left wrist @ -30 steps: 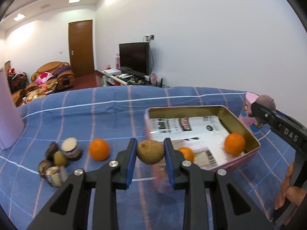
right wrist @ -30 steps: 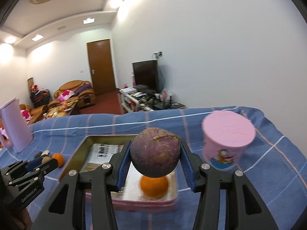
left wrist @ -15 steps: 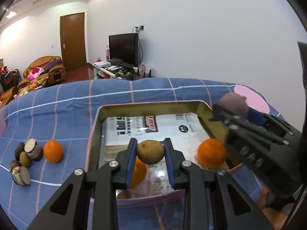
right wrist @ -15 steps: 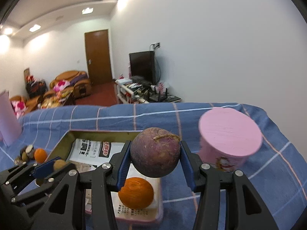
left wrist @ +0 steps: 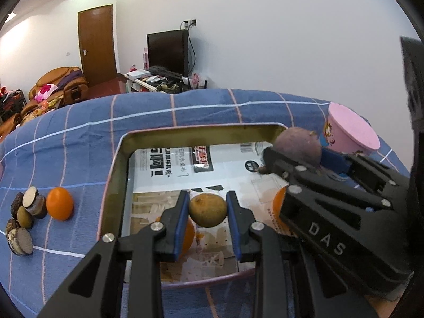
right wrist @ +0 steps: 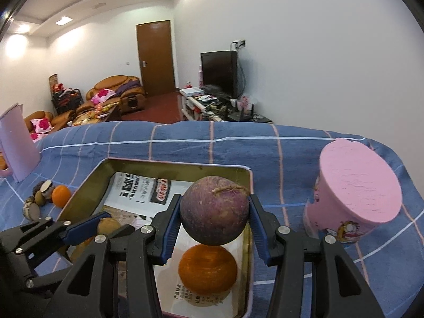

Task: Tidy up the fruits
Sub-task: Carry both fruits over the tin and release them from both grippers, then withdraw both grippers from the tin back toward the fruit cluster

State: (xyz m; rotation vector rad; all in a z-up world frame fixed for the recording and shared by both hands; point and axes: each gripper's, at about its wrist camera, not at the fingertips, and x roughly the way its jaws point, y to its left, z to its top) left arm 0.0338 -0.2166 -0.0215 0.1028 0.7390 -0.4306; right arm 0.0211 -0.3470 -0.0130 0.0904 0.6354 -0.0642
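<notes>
Left gripper (left wrist: 208, 210): jaws closed on a small brown-green fruit (left wrist: 208, 210), round, dull and slightly speckled, held above the near half of the tin tray (left wrist: 114, 177). Right gripper (right wrist: 215, 213): jaws clamped on a purple round fruit (right wrist: 215, 210), skin matt and mottled, dry stem stub on top (a short fibre lies across it). It hangs over the tray's right side, directly above an orange (right wrist: 207, 269) lying on the printed paper lining (right wrist: 140, 185).

The tray is rectangular with a gold inner wall and pink outer edge, sitting on the blue checked cloth (left wrist: 79, 137) that covers the counter.

A second orange (left wrist: 186, 234) in the tray is largely hidden behind the left gripper's finger. In the left wrist view the right gripper's body covers most of the orange at the tray's right. The tray's near edge is cut off by both grippers.

Outside the tray, to its left: a loose orange (left wrist: 59, 203) on the cloth, touching or just beside a cluster of dark round pieces (left wrist: 23, 220), their kind unclear. A pink lidded cup (right wrist: 355, 188) stands just right of the tray. A pink jug (right wrist: 16, 145) stands at far left.
</notes>
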